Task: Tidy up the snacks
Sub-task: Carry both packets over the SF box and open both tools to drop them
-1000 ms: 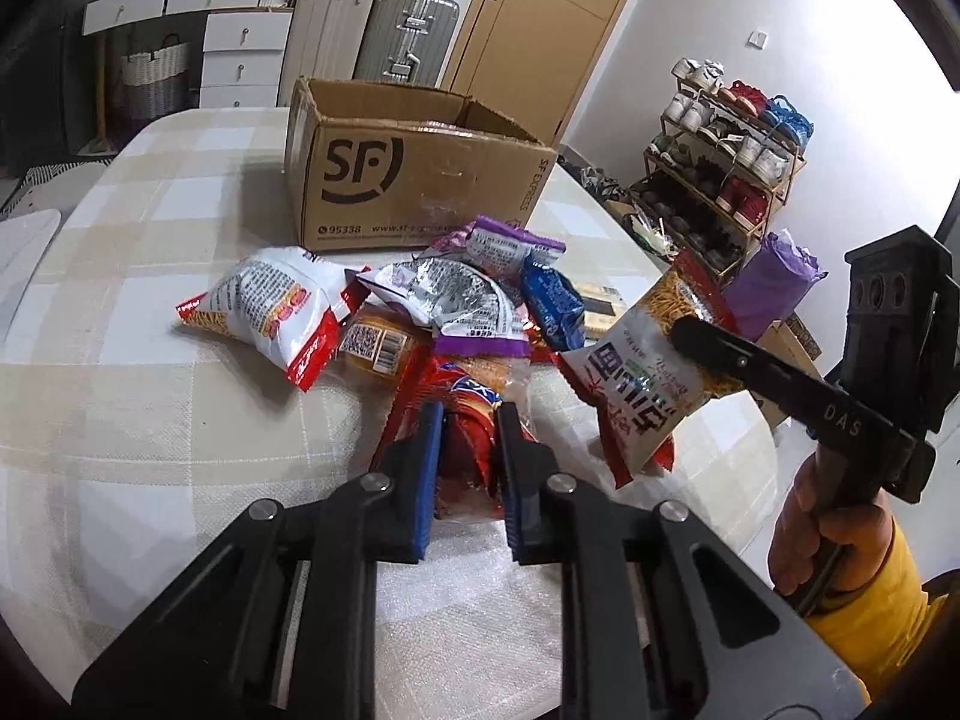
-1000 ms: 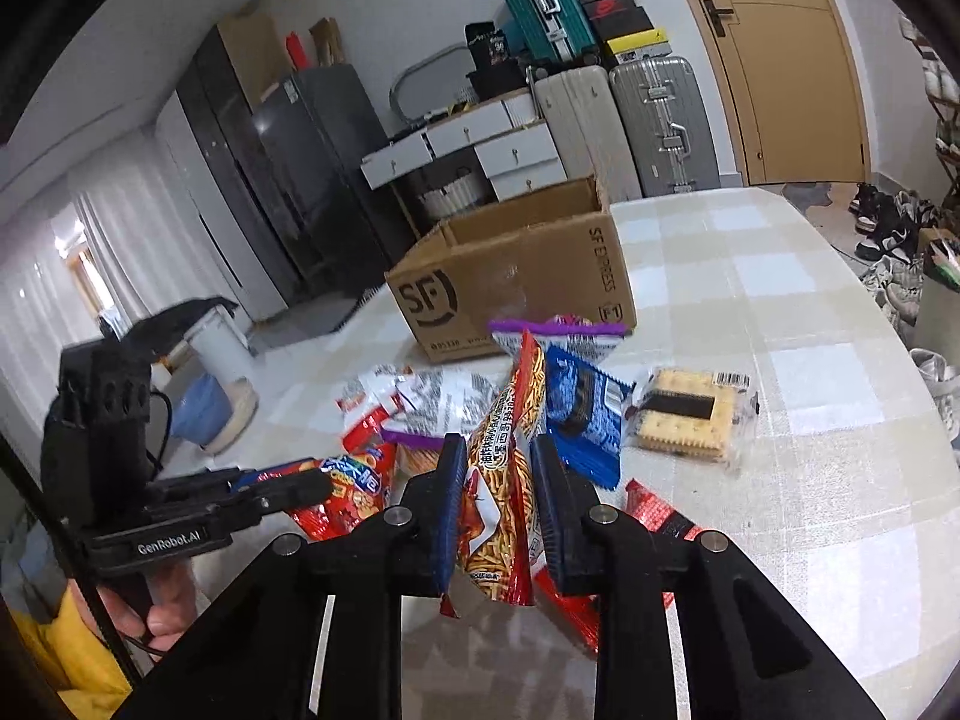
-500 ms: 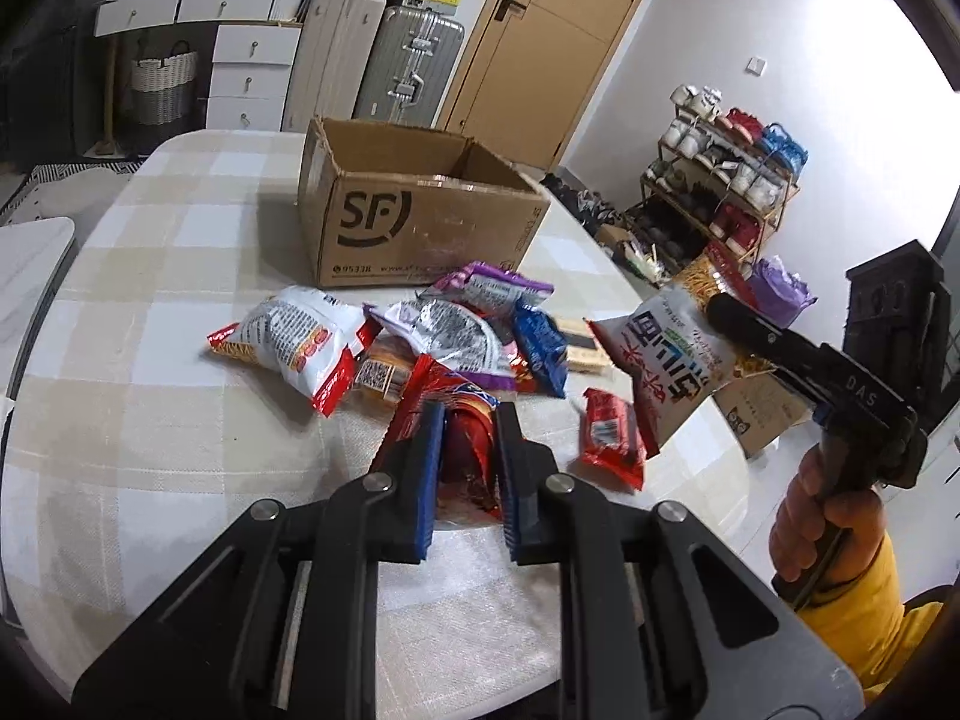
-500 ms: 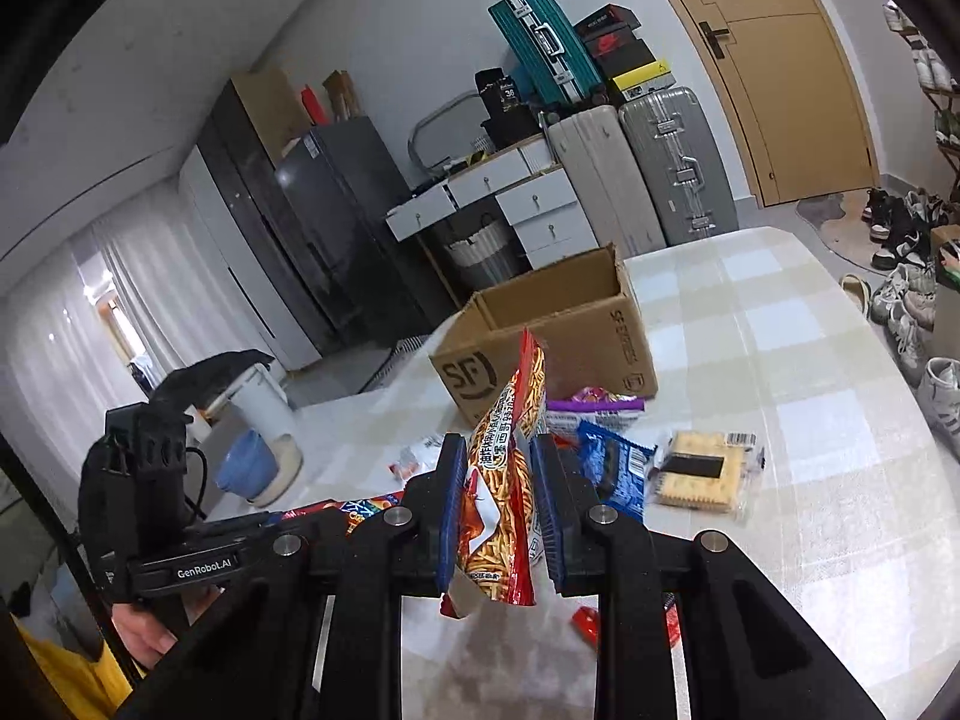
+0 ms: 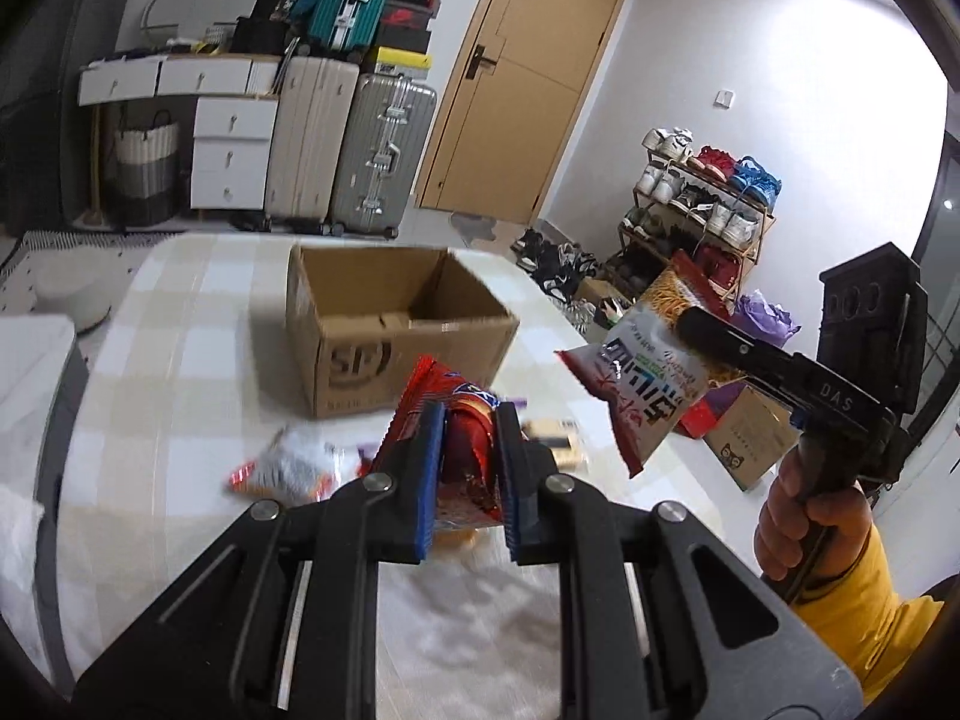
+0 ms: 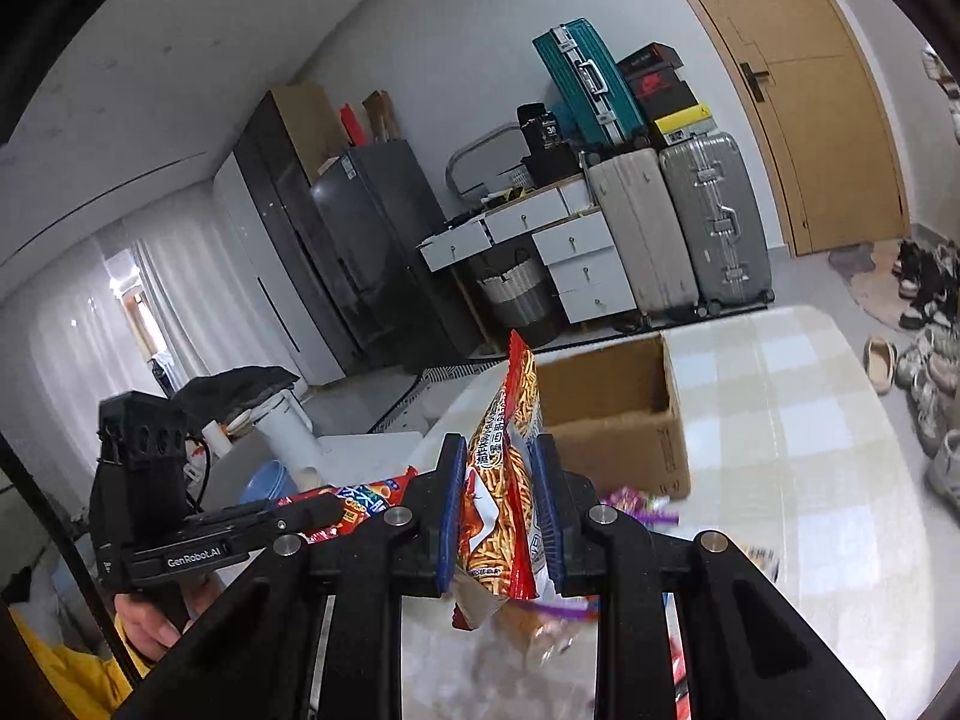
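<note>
Two grippers, each clamped on one snack packet held above the table (image 5: 180,324): left gripper (image 5: 468,468) grasps a red packet (image 5: 447,402); right gripper (image 6: 501,510) grasps an orange-and-white packet (image 6: 510,456). One cardboard box (image 5: 384,330), open-topped, stands on the table beyond both. Several loose packets (image 5: 288,468), blurred beyond counting, lie just before the box.

Suitcases (image 5: 354,150): upright beside white drawers (image 5: 231,153) (teal one on top)
Shoe rack (image 5: 699,192): full, probably sneakers
Door (image 5: 522,78): closed
</note>
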Demonstrator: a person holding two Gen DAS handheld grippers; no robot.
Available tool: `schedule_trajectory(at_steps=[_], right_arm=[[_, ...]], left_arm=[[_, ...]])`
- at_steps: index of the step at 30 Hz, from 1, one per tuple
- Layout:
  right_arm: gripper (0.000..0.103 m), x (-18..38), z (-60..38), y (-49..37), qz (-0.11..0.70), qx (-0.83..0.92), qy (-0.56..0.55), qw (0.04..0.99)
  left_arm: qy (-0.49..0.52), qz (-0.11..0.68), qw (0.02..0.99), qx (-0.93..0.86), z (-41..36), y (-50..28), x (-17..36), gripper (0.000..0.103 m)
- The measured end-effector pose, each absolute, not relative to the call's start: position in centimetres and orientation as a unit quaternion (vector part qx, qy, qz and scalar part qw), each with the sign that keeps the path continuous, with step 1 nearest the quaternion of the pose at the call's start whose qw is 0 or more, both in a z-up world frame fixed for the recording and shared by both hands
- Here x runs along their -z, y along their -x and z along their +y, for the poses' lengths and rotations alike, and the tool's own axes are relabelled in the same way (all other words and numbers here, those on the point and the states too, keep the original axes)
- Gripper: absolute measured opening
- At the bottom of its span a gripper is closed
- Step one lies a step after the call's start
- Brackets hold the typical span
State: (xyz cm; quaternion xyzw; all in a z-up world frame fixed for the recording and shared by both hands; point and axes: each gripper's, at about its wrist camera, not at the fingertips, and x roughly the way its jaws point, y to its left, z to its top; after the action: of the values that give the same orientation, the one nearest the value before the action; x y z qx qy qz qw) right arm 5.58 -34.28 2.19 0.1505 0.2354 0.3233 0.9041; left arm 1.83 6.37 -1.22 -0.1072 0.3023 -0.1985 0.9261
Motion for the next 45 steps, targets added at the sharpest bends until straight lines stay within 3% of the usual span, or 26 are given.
schedule_trajectory(at_steps=[21, 32, 45], right_arm=[[0.022, -6.2, -30.3, -22.7, 0.266, -0.34, -0.181, 0.884], [0.022, -1.1, -27.9, -30.5, 0.331, -0.307, -0.15, 0.88], [0.022, 3.9, -26.5, -32.9, 0.371, -0.293, -0.114, 0.874]], left_arm=[[0.129, 0.316, 0.925, 0.167, 7.4, -17.5, -4.3, 0.014], [0.123, 0.373, 0.908, 0.143, 5.4, -27.5, 0.6, 0.014], [0.104, 0.414, 0.895, 0.13, 3.5, -31.9, 7.2, 0.014]])
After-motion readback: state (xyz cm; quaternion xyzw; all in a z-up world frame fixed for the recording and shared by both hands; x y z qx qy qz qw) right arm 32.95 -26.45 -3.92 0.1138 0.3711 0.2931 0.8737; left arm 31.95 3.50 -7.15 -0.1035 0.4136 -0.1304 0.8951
